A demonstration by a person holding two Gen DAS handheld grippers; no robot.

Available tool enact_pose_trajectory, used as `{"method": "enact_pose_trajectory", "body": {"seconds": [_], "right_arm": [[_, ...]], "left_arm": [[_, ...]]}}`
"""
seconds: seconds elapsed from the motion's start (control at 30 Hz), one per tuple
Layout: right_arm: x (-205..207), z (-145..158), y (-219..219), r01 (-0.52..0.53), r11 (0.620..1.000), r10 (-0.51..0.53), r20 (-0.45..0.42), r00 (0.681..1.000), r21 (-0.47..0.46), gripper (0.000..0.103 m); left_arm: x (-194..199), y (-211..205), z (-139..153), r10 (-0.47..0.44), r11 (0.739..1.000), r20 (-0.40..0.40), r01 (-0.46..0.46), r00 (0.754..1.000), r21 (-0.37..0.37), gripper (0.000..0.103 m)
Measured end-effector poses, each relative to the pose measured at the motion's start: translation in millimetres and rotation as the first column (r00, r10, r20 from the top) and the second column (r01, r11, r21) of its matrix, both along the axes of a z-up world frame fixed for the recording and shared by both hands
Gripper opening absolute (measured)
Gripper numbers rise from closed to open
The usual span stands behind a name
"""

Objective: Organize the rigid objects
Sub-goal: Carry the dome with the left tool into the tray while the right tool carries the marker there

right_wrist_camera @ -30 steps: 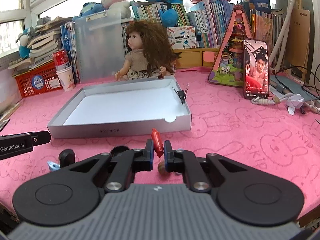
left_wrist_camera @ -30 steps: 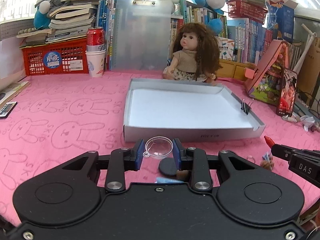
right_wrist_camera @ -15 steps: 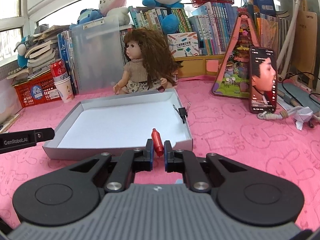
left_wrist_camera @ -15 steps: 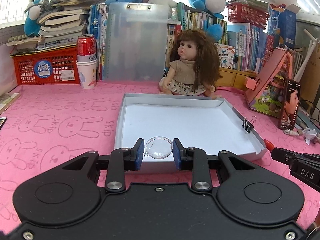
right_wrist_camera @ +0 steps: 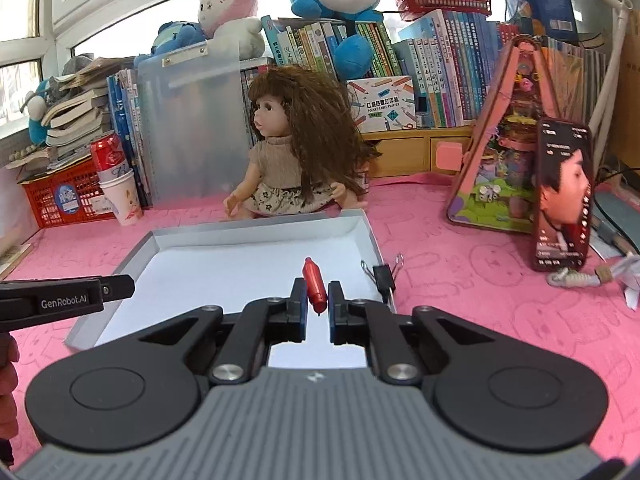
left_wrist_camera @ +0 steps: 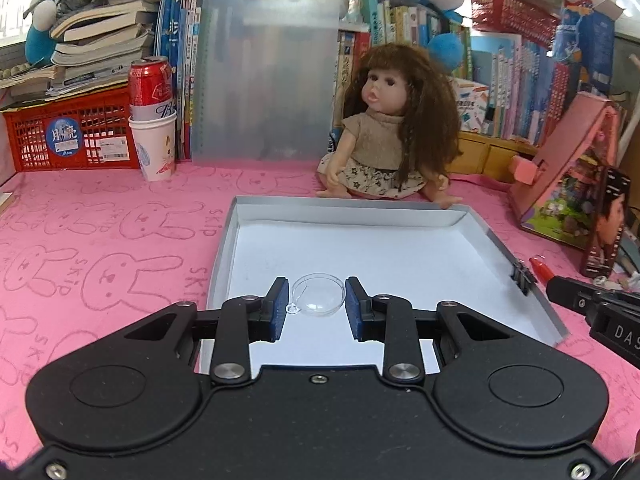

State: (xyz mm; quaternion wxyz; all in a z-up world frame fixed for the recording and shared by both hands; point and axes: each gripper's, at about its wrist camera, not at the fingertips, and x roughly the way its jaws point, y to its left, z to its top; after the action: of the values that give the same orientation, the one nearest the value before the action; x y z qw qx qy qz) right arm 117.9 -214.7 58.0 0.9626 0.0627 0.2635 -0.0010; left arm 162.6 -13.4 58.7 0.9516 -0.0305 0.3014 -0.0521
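Note:
My left gripper [left_wrist_camera: 317, 299] is shut on a clear plastic dome [left_wrist_camera: 318, 298] with a small loop, held over the near part of the shallow grey tray [left_wrist_camera: 224, 248]. My right gripper [right_wrist_camera: 317, 299] is shut on a small red pen-like piece [right_wrist_camera: 314, 287], held over the tray's [right_wrist_camera: 370, 232] right near part. The red tip [left_wrist_camera: 540, 268] and right gripper also show at the right of the left wrist view. The left gripper's finger [right_wrist_camera: 68, 300] shows at the left of the right wrist view. A black binder clip [right_wrist_camera: 382, 276] is clipped on the tray's right wall.
A doll [left_wrist_camera: 394, 136] sits just behind the tray. Behind it stand a clear clipboard [left_wrist_camera: 266, 76], books, a red basket [left_wrist_camera: 68, 136], a cup with a can [left_wrist_camera: 154, 144]. A pink toy house [right_wrist_camera: 516, 152] and a phone [right_wrist_camera: 562, 196] stand right of the tray on the pink mat.
Both grippers have moved forward from the mat in front of the tray to over the tray, each still holding its object. The small items on the mat have dropped out of view.

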Motion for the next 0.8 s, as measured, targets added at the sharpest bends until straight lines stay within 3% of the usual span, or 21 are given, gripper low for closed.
{"method": "enact_pose_trajectory", "body": {"seconds": [0.37,0.8], "right_arm": [[48,-28,-1,-0.023,0.998,0.030,-0.130,0.991,0.057,0.013],[62,-44,6,-0.030,0.999,0.037,-0.176,0.984,0.039,0.013]], "left_arm": [[42,-5,-25,0.031,0.999,-0.089,-0.030,0.996,0.014,0.029],[51,-11,-40,0.040,0.998,-0.116,-0.034,0.992,0.052,0.029]]}}
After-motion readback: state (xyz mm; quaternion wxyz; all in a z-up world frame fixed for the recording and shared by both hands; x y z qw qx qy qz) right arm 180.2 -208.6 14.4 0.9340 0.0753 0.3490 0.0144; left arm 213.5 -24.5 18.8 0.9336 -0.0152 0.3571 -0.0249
